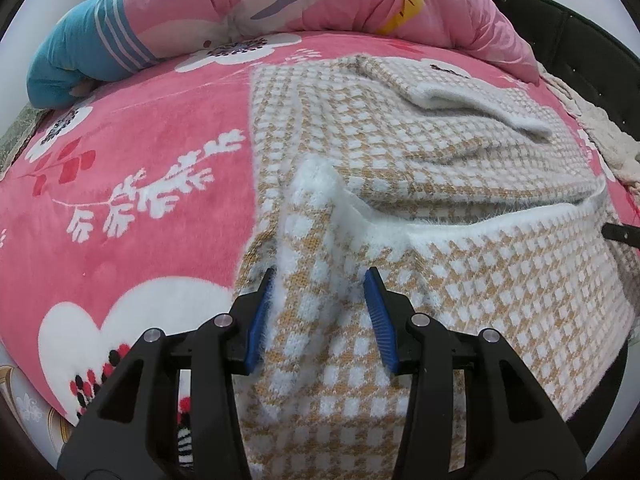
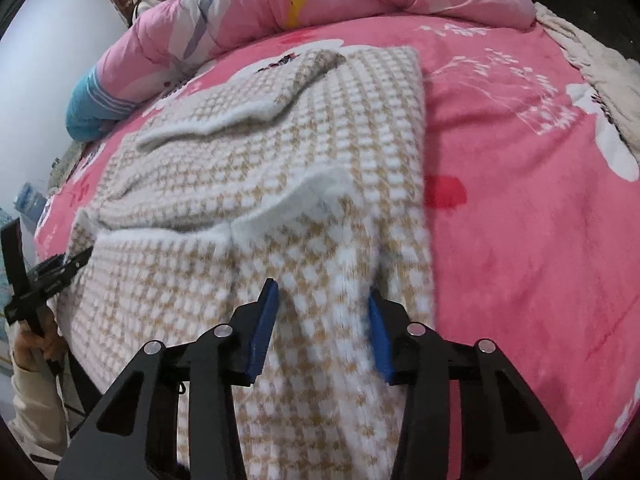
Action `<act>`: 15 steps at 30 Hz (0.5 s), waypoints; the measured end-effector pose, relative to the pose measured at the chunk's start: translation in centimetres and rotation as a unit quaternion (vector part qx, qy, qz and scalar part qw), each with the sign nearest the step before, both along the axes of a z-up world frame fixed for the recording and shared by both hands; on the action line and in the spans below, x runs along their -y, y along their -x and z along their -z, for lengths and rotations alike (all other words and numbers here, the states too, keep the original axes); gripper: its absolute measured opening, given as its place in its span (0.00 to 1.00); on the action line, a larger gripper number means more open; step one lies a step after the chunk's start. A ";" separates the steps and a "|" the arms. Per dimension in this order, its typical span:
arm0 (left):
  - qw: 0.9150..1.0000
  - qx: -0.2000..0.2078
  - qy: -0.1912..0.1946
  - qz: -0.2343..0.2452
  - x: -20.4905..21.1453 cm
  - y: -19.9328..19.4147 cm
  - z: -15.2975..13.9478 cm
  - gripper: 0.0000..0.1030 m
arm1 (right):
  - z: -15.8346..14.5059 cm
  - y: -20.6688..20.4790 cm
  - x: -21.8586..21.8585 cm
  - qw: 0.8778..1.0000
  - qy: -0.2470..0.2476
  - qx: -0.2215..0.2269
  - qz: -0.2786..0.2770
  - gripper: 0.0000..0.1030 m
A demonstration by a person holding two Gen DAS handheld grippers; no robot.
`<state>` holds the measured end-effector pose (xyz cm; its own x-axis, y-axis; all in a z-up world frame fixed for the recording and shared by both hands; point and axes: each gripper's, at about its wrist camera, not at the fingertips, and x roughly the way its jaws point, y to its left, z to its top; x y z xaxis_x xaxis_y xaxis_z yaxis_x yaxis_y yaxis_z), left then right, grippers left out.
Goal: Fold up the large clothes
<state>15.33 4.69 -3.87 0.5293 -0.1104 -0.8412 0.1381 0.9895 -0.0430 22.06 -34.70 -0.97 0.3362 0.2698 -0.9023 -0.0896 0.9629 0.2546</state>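
We see the checked sweater [image 1: 440, 152] lying on the pink flowered blanket [image 1: 132, 200] of the bed, with its near hem hanging a little over the edge toward us. One sleeve [image 1: 472, 96] is already folded across the body, and the bottom part is turned up so that a white fuzzy band crosses the middle.

The left gripper [image 1: 320, 312] has a raised ridge of the knit between its blue pads [image 1: 256, 328]; the left pad lies against the cloth, so we judge it is pinching this fold, though the right pad seems a little apart from it. The right gripper [image 2: 322, 328] stands over the other near corner with a hump of knit between its jaws. There is blur here, and we cannot tell if the pads press already.

In our judgement this garment is thick, soft and rather heavy for knitwear. It will sag and stretch when lifted, and the fuzzy surface grips well, so it should not slip. We think the best hold is at the two near corners, taking both layers together, and lifting evenly so the fold stays straight
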 end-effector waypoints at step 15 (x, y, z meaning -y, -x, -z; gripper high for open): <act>1.000 0.020 -0.013 -0.011 0.2 0.8 -0.8 0.27 | -0.9 0.8 -1.6 0.997 0.073 0.031 0.006 0.12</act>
